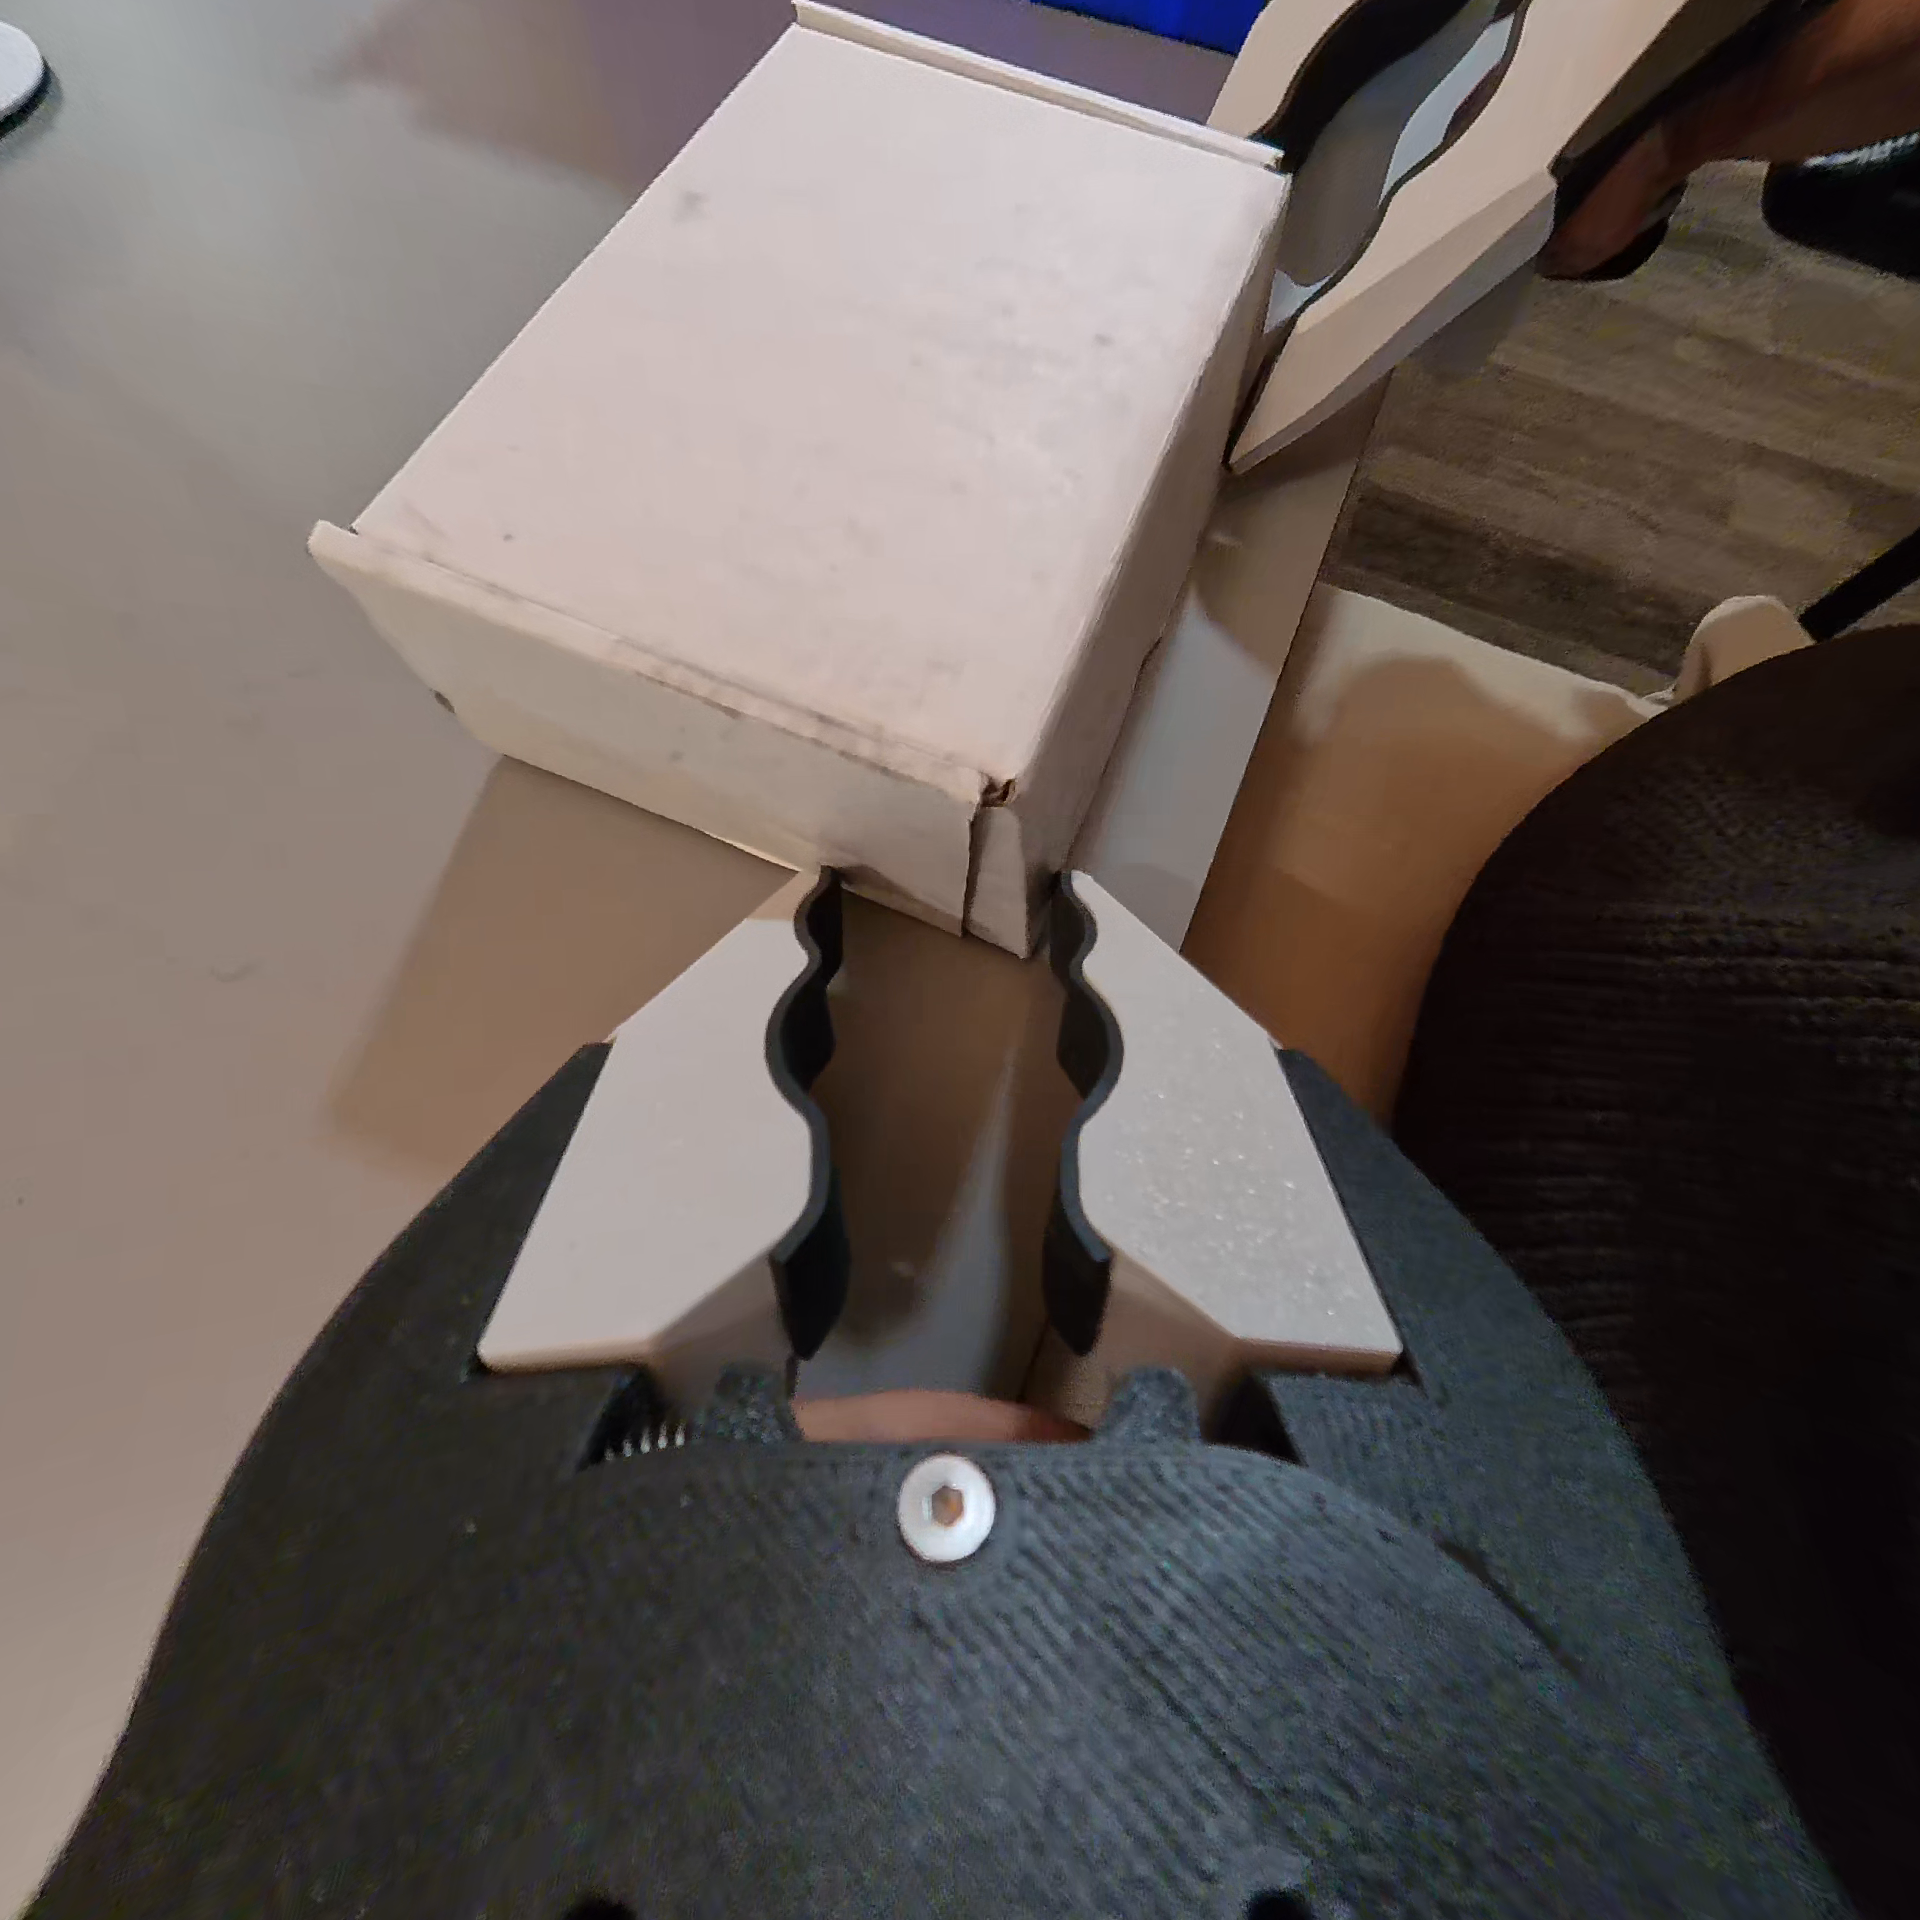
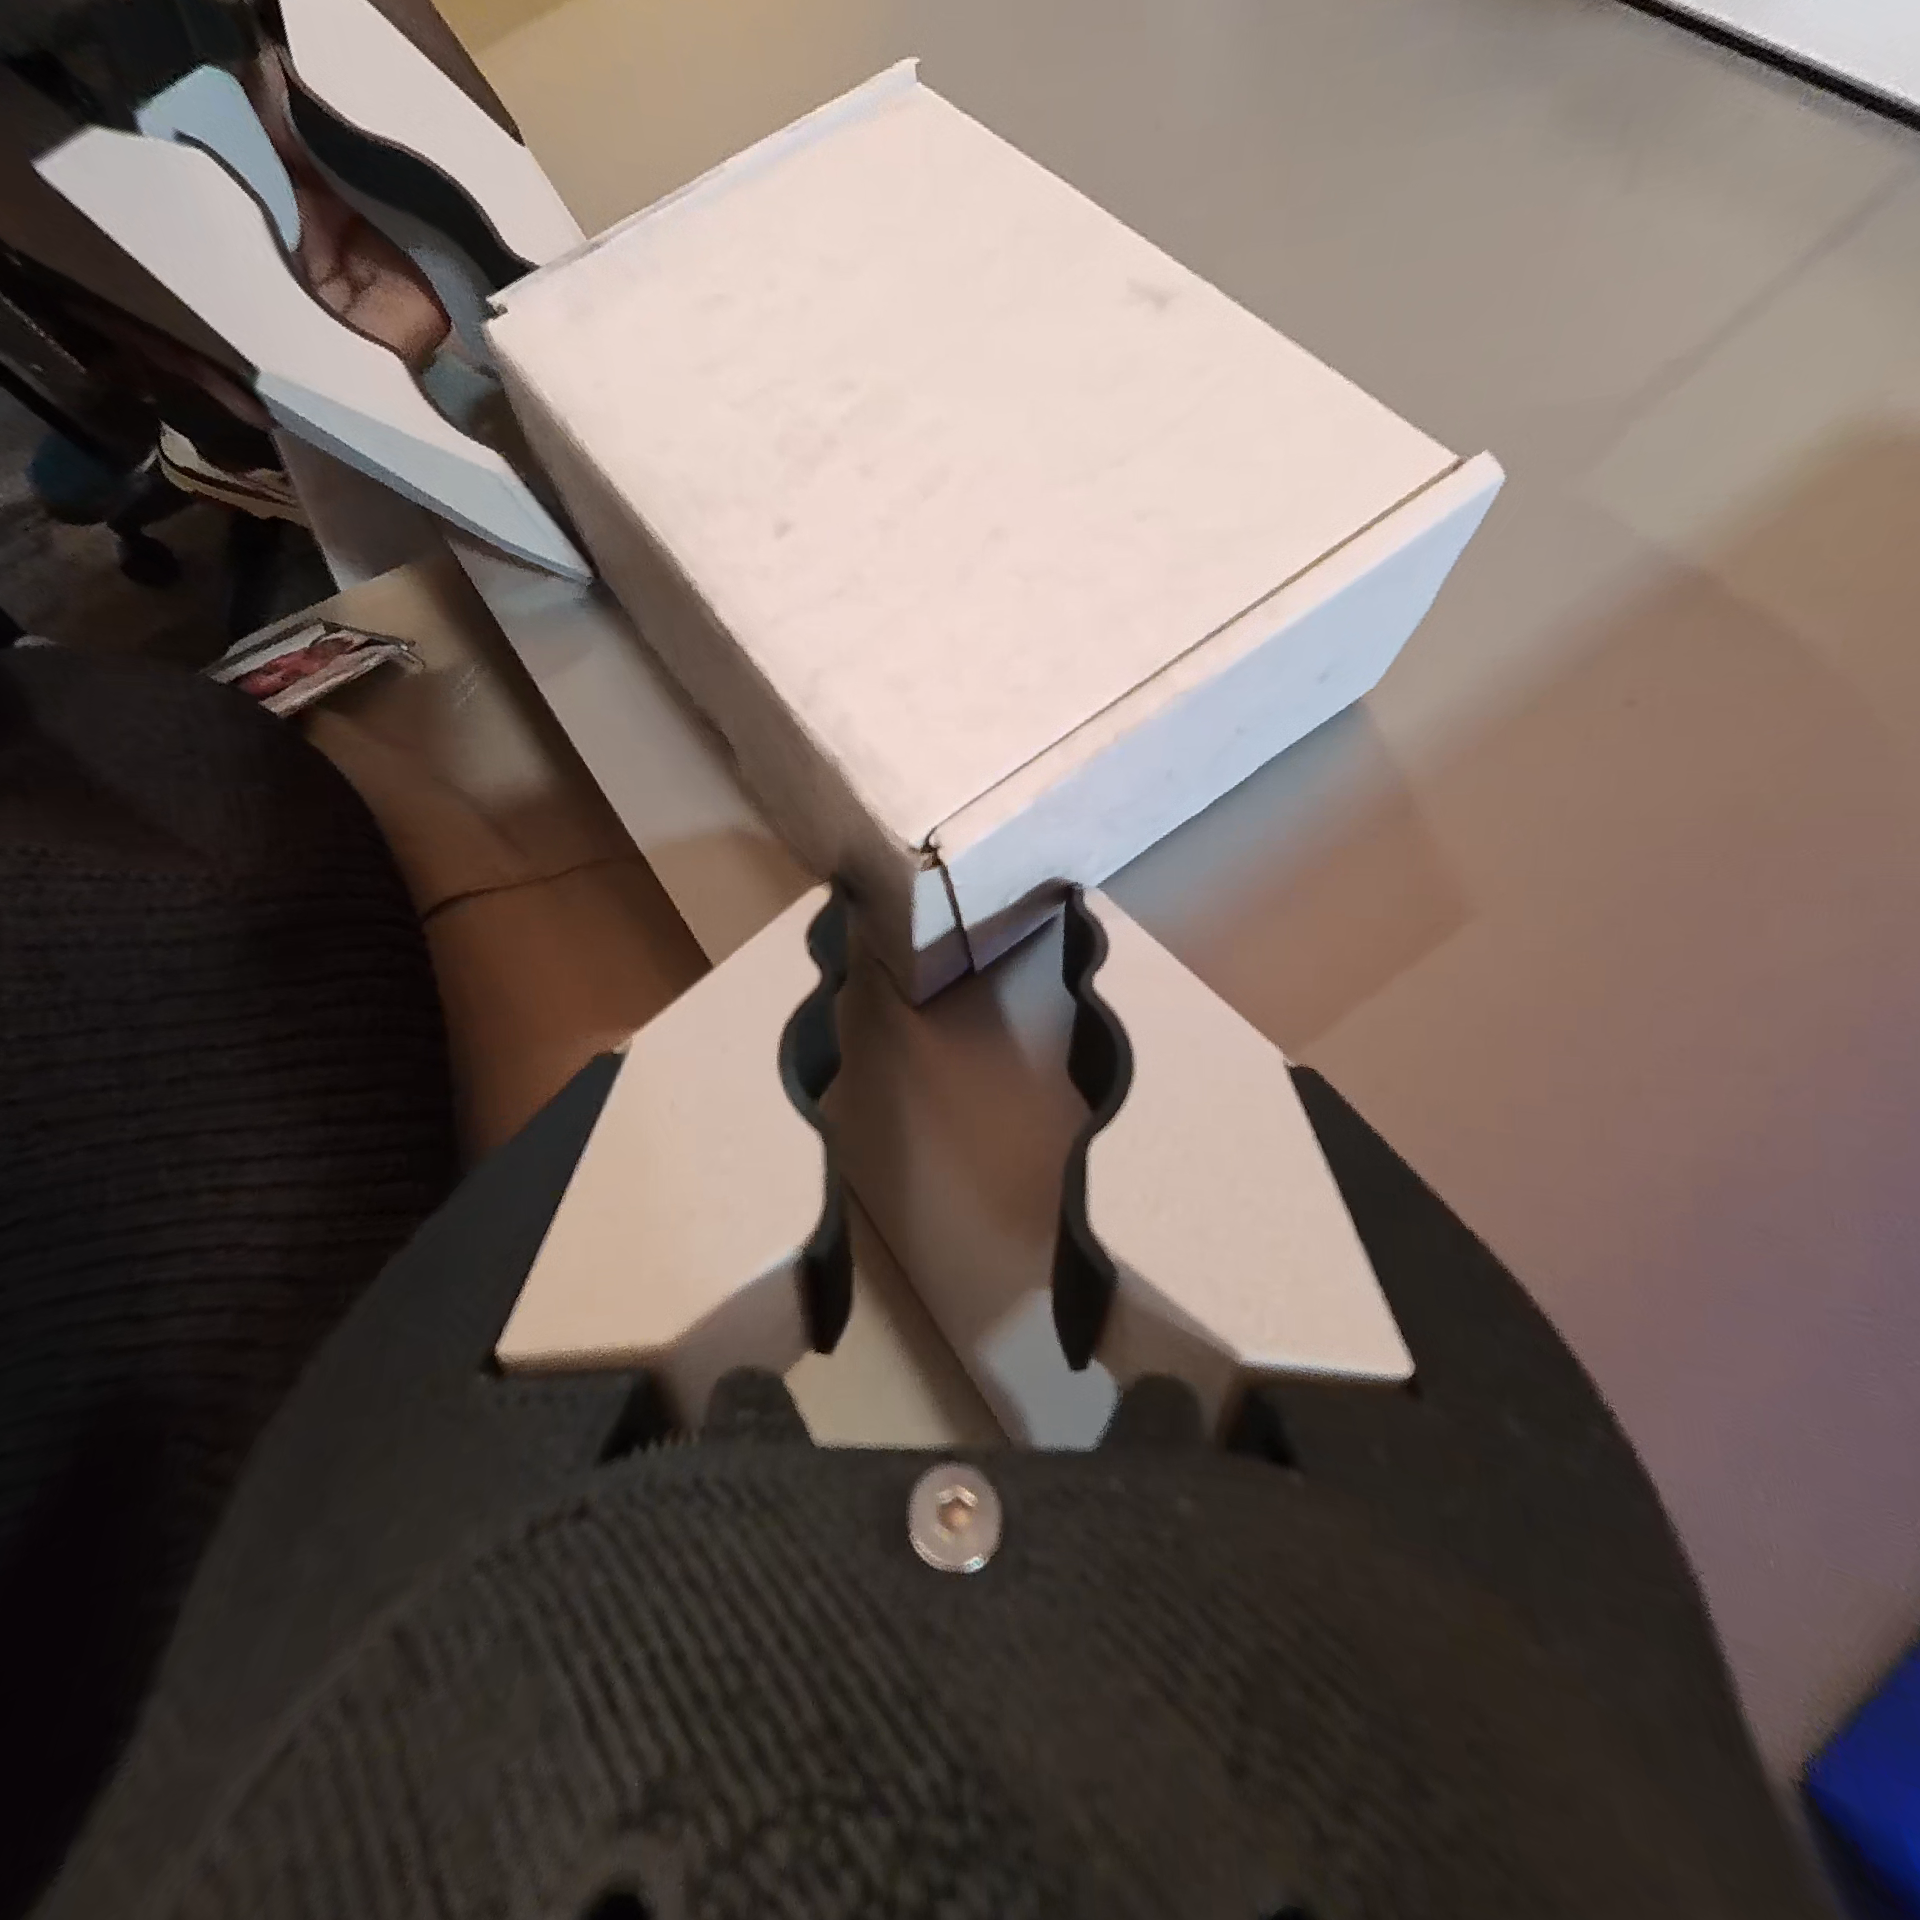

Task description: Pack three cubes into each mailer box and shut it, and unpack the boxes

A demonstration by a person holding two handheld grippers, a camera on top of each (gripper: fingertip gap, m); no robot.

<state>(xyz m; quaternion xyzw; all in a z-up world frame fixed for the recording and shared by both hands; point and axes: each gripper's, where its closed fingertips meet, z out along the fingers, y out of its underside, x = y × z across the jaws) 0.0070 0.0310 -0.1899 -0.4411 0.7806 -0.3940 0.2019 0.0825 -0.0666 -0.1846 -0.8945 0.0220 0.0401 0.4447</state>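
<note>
Closed white mailer box [image 1: 831,436], centre frame, lifted off the grey table [image 1: 187,727]. Left gripper [image 1: 945,883] grasping its near corner; right gripper [image 2: 956,904] grasping the opposite corner. Advice: keep both grips level, move together so the lid stays shut

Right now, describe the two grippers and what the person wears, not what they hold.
Both the left gripper and the right gripper look alike: a rounded black body with a ribbed printed texture, one silver hex screw at its centre, and two pale grey wedge-shaped jaws lined with wavy black pads. No cables show. The person wears a dark knit sleeve.
</note>
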